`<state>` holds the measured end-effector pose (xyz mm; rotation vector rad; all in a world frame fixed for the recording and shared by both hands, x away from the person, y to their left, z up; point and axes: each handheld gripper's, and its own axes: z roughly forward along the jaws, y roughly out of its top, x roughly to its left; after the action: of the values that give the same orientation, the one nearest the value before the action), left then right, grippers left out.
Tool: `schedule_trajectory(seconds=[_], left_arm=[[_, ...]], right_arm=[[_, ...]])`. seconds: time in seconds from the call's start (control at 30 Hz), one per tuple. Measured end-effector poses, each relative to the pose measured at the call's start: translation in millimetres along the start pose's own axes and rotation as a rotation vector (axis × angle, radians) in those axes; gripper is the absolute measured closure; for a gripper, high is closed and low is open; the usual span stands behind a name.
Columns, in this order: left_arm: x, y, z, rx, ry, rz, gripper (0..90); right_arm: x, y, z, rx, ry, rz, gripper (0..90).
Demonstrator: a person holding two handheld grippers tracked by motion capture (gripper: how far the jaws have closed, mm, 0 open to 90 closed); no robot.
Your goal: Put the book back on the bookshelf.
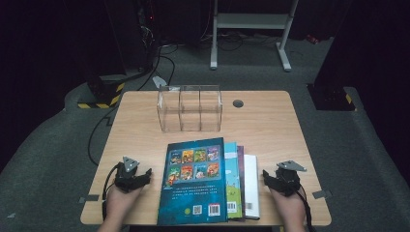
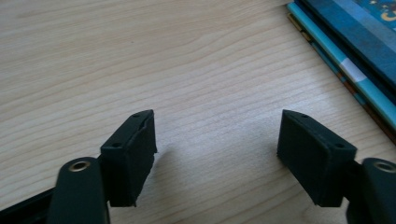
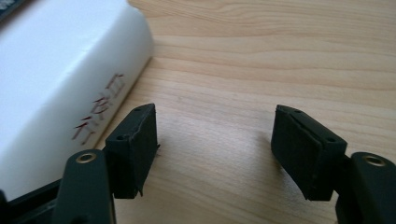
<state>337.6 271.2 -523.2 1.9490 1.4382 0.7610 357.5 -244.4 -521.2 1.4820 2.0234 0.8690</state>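
Books [image 1: 208, 181] lie stacked at the tabletop's [image 1: 270, 121] near edge; we see the left gripper [image 1: 145, 176] and right gripper [image 1: 267, 178] flanking them, low, jaws apart, nothing between.

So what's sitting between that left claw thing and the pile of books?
Nothing: in the high view, bare wooden table separates the open left gripper from the books.

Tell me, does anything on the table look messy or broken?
Nothing looks broken or spilled. The books lie in a slightly uneven stack, with lower ones peeking out on the right side. The clear organizer stands upright behind them. The left gripper and right gripper sit open beside the stack.
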Motion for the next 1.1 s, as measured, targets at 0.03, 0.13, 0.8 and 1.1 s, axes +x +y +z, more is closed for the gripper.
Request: schedule_trajectory(seconds=[0.03,0.13,0.8,1.1], left_arm=[[0.0,0.0,0.0,0.0,0.0,0.0,29.9],[-0.6,6.0,-2.3,-0.006,-0.015,-0.021,31.4],[-35.1,19.9,-2.9,-0.014,-0.245,-0.053,21.8],[-42.4,15.1,-9.4,-0.013,-0.323,-0.101,19.5]], right_arm=[[0.0,0.0,0.0,0.0,0.0,0.0,31.6],[3.1,-0.4,-7.3,-0.057,0.035,-0.041,32.2],[36.4,21.1,-47.9,-0.162,0.111,-0.05,26.4],[63.2,34.5,-46.7,-0.2,0.183,-0.078,22.4]])
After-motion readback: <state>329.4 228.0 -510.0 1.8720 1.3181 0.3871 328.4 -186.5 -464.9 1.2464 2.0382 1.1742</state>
